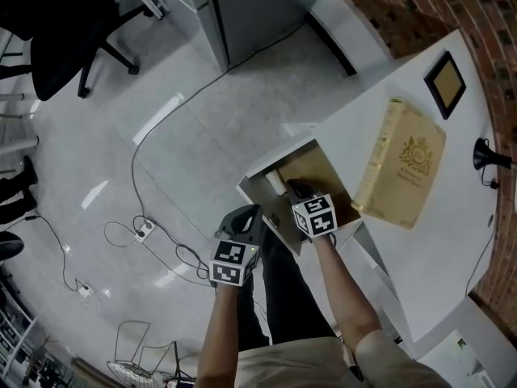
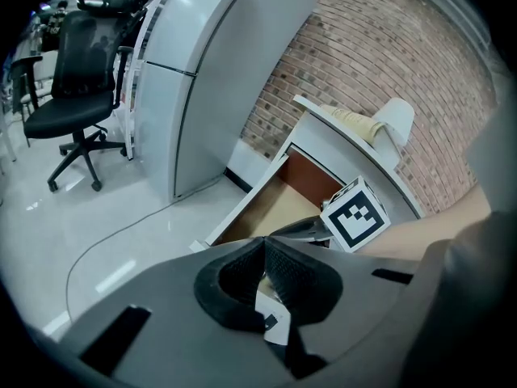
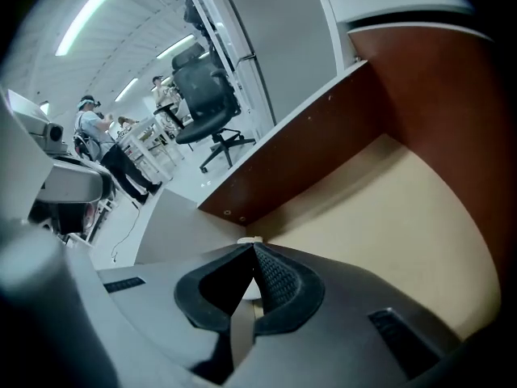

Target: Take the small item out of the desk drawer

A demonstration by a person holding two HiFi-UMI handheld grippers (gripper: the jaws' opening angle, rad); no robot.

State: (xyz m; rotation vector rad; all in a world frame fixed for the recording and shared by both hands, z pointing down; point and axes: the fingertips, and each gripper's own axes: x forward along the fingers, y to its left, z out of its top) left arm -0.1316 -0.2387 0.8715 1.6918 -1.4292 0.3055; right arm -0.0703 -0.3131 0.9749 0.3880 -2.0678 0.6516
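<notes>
The desk drawer (image 1: 327, 176) stands pulled out, its tan floor bare (image 3: 388, 208). A small white item (image 1: 276, 183) lies at the drawer's near left corner. My right gripper (image 1: 294, 189) reaches down into the drawer beside it. Its jaws are shut, and the white item (image 3: 250, 239) peeks out just past the tips, partly hidden by them. My left gripper (image 1: 254, 214) hangs outside the drawer, by the front panel's left end, jaws shut with the tips touching (image 2: 262, 242). From there the open drawer (image 2: 266, 208) and the right gripper's marker cube (image 2: 355, 214) show ahead.
On the white desk (image 1: 363, 111) lie a large cream book (image 1: 401, 162) and a dark picture frame (image 1: 445, 83). Cables and a power strip (image 1: 145, 229) trail over the floor on the left. A black office chair (image 1: 56, 39) and a grey cabinet (image 2: 202, 79) stand beyond.
</notes>
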